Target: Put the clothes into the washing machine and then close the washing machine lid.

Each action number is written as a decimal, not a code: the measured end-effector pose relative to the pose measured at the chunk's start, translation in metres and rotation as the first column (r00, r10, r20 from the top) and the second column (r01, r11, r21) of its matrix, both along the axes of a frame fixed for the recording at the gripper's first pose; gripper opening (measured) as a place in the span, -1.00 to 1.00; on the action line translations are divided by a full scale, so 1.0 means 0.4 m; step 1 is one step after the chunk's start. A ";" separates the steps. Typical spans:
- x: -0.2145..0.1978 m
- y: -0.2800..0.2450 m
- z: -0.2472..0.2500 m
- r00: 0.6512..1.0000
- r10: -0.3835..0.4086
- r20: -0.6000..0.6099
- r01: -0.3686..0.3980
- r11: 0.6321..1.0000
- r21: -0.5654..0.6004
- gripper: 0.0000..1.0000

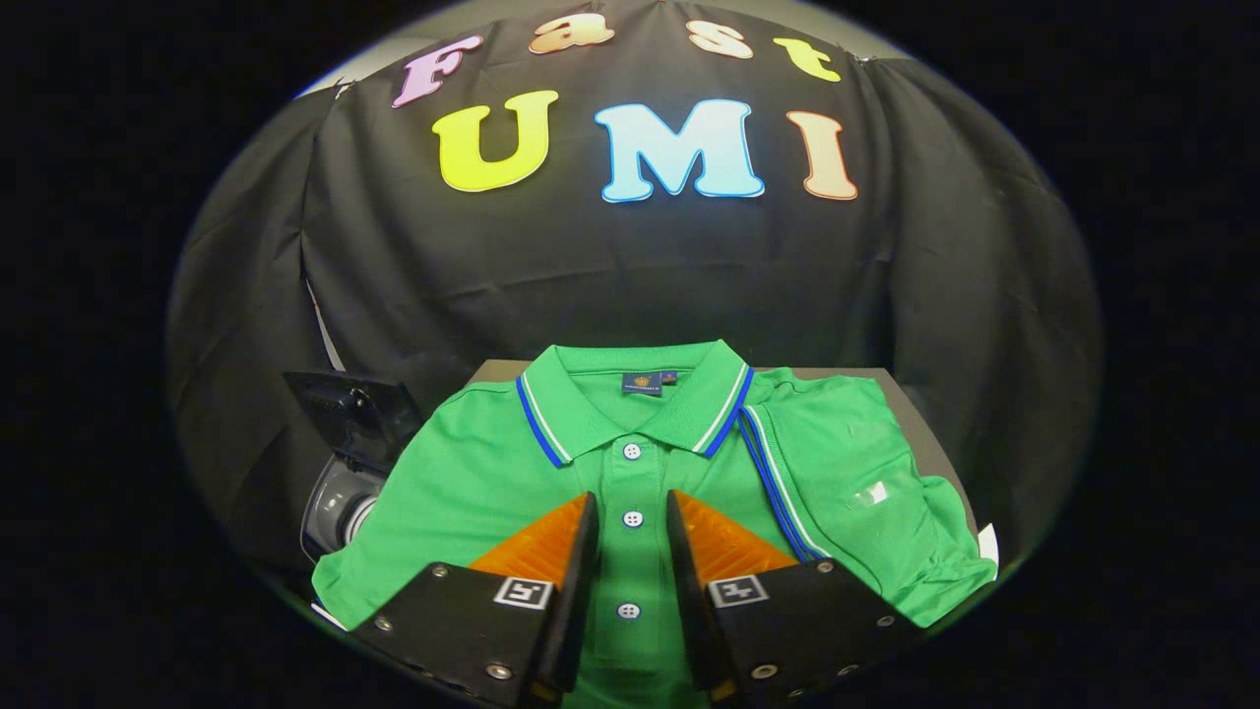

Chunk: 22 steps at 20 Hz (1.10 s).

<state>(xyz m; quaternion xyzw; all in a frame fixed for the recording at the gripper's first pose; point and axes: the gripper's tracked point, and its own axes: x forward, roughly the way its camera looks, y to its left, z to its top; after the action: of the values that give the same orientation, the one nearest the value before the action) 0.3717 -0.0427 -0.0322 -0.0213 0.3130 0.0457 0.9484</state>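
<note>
Green polo [472, 483] lies folded flat on a grey table [911, 409], collar toward the black cloth wall, filling most of the top; table edge shows bare only behind and to the right. Washer [340, 502] sits just off the shirt's left sleeve, lid [349, 414] up, drum contents not visible. Gripper [632, 512] hovers over the button placket, fingers spread, gripping nothing.

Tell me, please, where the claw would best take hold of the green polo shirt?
Probably the button placket, from above. The green polo shirt lies flat and folded, and the open claw hangs with a finger on each side of the buttons, so it could come straight down and pinch up a fold there.
</note>
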 end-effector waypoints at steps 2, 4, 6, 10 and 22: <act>0.009 0.003 0.008 1.000 -0.009 0.012 0.009 0.999 0.038 -0.67; 0.006 0.001 0.012 0.999 -0.032 0.012 0.031 0.995 0.095 -0.86; 0.011 0.007 0.022 0.998 -0.052 0.035 0.046 0.985 0.165 -0.99; 0.006 0.020 0.083 0.986 -0.031 0.163 0.000 0.982 0.188 -1.00; -0.036 0.218 0.303 0.922 0.070 0.381 -0.199 0.929 0.312 -0.99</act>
<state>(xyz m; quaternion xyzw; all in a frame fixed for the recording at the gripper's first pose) 0.3574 0.0446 0.0892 0.1154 0.1171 0.1611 0.9731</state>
